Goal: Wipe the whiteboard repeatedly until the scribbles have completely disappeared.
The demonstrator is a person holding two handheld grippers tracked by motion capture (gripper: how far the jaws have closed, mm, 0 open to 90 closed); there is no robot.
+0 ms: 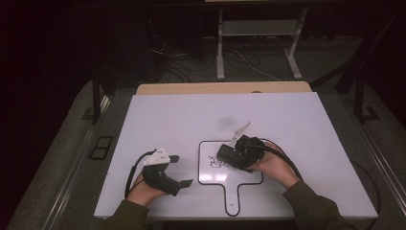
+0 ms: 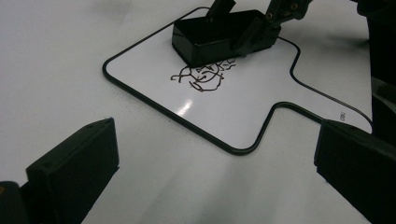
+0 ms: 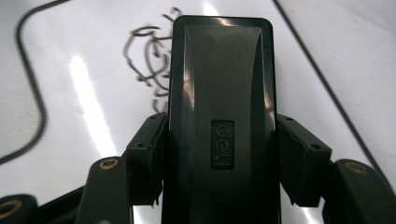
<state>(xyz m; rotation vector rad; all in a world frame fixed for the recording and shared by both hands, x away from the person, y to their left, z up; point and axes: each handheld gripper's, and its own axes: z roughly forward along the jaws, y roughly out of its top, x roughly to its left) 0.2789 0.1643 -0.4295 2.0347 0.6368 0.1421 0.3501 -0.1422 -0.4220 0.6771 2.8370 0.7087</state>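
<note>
A small paddle-shaped whiteboard point(image 1: 242, 179) with a black rim lies on the white table, a black scribble point(image 1: 218, 162) drawn on it. My right gripper point(image 1: 229, 154) is shut on a black eraser point(image 3: 219, 107), its jaws clamping both long sides, and the eraser rests over the right part of the scribble point(image 3: 149, 56). The left gripper view shows that eraser point(image 2: 217, 35) on the whiteboard point(image 2: 243, 107) just behind the scribble point(image 2: 201, 77). My left gripper point(image 1: 183, 170) is open beside the board's left edge, nothing between its fingers point(image 2: 77, 170).
The white tabletop point(image 1: 191, 115) stretches bare toward the back and sides. A wooden strip point(image 1: 222, 88) runs along its far edge. Beyond it stand white stand legs point(image 1: 220, 48) and cables on a dark floor.
</note>
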